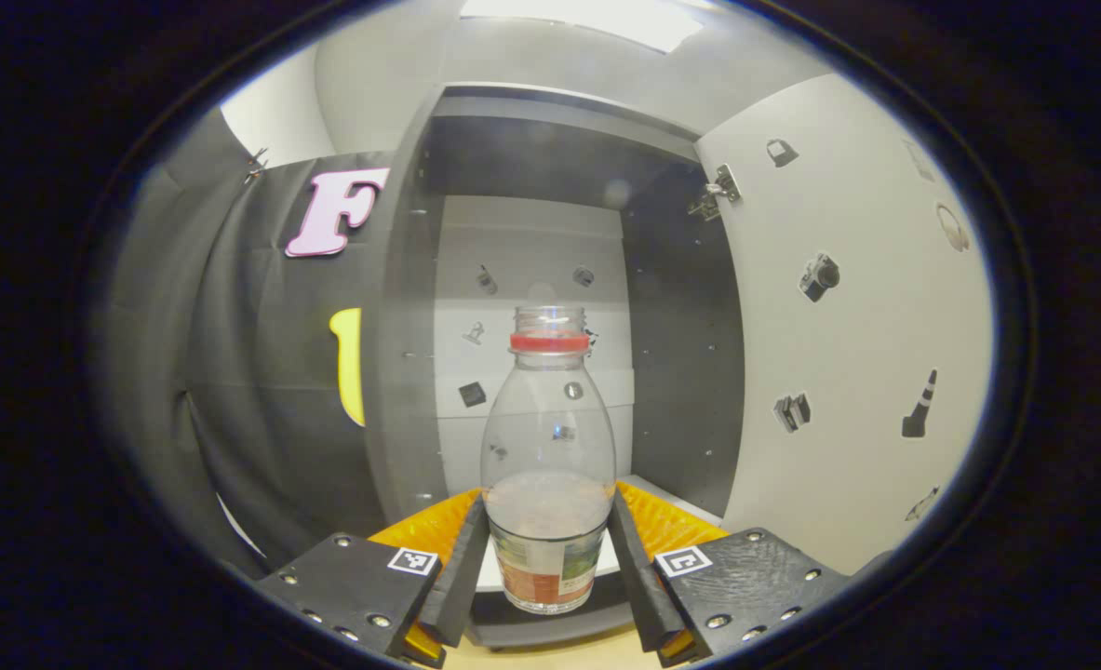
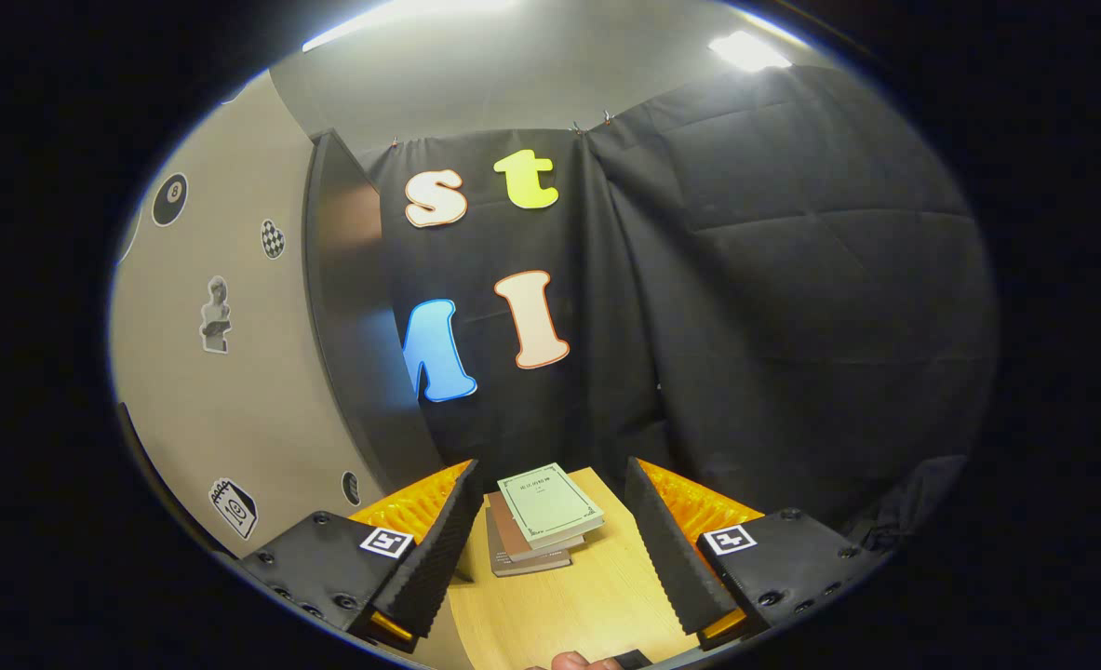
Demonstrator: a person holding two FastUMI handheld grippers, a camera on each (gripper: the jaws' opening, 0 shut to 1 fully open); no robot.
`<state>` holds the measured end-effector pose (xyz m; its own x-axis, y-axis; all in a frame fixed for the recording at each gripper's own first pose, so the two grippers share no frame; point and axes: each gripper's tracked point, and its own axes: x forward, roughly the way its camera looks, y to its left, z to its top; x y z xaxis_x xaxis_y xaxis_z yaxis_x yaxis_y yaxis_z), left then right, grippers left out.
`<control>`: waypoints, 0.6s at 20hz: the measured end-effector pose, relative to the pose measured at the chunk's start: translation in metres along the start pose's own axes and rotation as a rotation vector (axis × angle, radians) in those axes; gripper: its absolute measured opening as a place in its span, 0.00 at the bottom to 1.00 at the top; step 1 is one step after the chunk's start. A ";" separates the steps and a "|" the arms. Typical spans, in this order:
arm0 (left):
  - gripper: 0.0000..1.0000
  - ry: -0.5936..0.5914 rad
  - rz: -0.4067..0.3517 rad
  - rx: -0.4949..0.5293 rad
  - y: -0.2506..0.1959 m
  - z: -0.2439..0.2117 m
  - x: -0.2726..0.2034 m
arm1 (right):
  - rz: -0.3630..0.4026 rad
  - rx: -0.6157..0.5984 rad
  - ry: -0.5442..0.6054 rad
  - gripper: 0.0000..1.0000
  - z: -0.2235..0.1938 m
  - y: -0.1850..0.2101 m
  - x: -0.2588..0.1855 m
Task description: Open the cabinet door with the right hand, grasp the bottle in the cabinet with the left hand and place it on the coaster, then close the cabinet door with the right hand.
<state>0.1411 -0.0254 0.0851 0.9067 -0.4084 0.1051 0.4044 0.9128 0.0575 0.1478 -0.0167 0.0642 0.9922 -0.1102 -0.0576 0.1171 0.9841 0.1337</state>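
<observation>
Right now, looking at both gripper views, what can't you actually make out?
- Left gripper view: the bottle base and what it stands on, hidden between the left gripper fingers.
- Left gripper view: the small stickers on the cabinet door, too small.
- Right gripper view: the lower books, covered by the top one.

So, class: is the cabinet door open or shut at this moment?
Open. In the left gripper view the cabinet door is swung aside on its hinge, showing the inside, with the bottle in front.

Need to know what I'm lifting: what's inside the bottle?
The bottle is clear and uncapped. The upper part looks empty; a cloudy fill line shows at mid-height. Below it the label and the left gripper fingers cover the contents.
</observation>
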 end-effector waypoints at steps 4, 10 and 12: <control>0.67 0.009 0.064 0.020 0.031 -0.015 -0.049 | -0.002 -0.011 -0.011 0.98 -0.001 0.006 -0.009; 0.69 0.029 0.208 0.058 0.089 -0.073 -0.122 | -0.012 -0.003 -0.011 0.91 -0.021 0.012 -0.024; 0.70 0.050 0.244 0.055 0.103 -0.100 -0.143 | -0.026 -0.029 -0.020 0.97 -0.021 0.009 -0.032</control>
<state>0.0651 0.1284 -0.0230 0.9820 -0.1737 0.0737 0.1669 0.9818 0.0908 0.1165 -0.0011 0.0470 0.9896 -0.1380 -0.0408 0.1416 0.9845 0.1039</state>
